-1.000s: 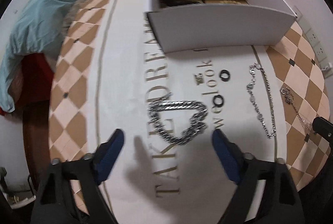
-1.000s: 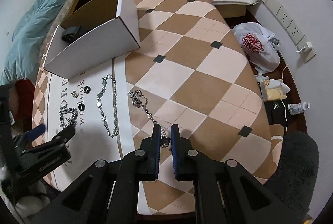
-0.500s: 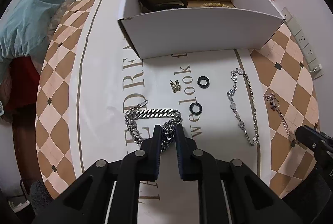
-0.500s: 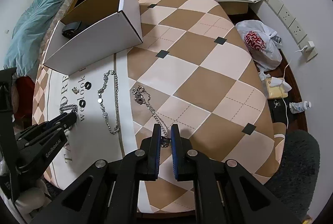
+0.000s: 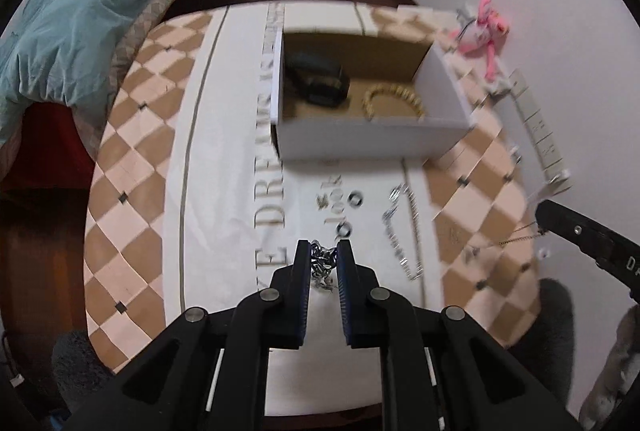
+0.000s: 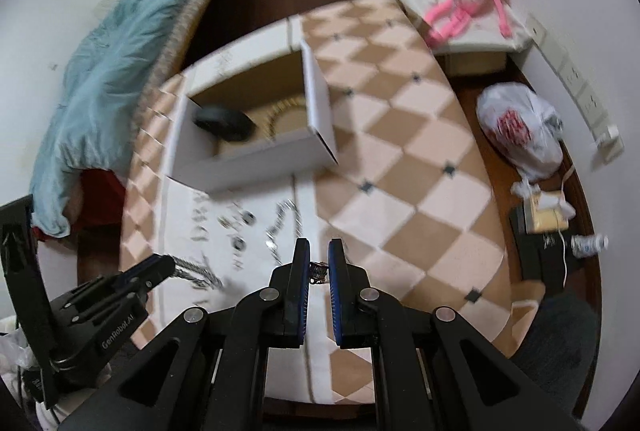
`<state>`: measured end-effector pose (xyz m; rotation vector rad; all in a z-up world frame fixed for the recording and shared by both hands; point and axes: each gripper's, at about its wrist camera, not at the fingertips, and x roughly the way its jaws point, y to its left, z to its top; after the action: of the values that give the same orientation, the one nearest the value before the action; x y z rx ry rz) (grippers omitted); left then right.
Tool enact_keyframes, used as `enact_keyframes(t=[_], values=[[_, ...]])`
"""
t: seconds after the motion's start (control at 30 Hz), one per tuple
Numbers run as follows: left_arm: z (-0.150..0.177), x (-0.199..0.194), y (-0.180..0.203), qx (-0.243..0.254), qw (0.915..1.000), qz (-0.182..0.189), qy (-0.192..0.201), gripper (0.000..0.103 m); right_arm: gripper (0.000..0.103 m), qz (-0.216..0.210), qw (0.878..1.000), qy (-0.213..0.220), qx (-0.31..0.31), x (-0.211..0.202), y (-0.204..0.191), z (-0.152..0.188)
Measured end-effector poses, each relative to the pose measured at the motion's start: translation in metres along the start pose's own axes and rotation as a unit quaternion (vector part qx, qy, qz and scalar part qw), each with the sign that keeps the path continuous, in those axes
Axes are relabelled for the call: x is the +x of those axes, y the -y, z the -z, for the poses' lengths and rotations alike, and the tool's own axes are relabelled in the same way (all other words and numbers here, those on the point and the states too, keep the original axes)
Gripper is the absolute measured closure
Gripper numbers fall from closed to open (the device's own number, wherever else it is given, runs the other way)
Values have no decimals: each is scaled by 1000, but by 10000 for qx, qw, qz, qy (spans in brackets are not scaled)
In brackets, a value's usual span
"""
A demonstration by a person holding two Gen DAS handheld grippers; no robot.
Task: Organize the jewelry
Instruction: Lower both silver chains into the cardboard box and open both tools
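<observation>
My left gripper (image 5: 324, 259) is shut on a thick silver chain bracelet (image 5: 323, 263) and holds it lifted above the white cloth (image 5: 232, 191). My right gripper (image 6: 318, 265) is shut on the end of a thin pendant chain (image 6: 318, 269), which hangs from its tip in the left wrist view (image 5: 518, 238). The open white box (image 5: 372, 137) stands at the back and holds a black band (image 5: 318, 79) and a gold bead bracelet (image 5: 394, 99). A long silver necklace (image 5: 404, 231), two black rings (image 5: 354, 199) and a small charm (image 5: 322, 202) lie on the cloth.
The table has a brown and cream diamond-pattern top (image 6: 404, 167). A bed with a teal blanket (image 5: 76, 3) lies to the left. A pink plush toy (image 6: 472, 3) sits on a low stand, and a white plastic bag (image 6: 520, 135) lies on the floor at right.
Both grippers have risen from the table with their chains. The left one closed on the thick bracelet a second ago; the thin chain has left the tabletop.
</observation>
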<state>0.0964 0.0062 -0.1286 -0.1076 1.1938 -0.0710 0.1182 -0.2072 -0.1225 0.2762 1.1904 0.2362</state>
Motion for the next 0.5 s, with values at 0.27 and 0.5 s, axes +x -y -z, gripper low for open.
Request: enact_keyframes(t=[0.27, 0.5], values=[[-49, -51, 0, -100, 9971, 566, 491, 93, 93, -411, 9975, 447, -372, -53, -32, -51], [-100, -62, 2, -15, 9951, 725, 670, 93, 93, -427, 9936, 701, -772, -66, -63, -107]])
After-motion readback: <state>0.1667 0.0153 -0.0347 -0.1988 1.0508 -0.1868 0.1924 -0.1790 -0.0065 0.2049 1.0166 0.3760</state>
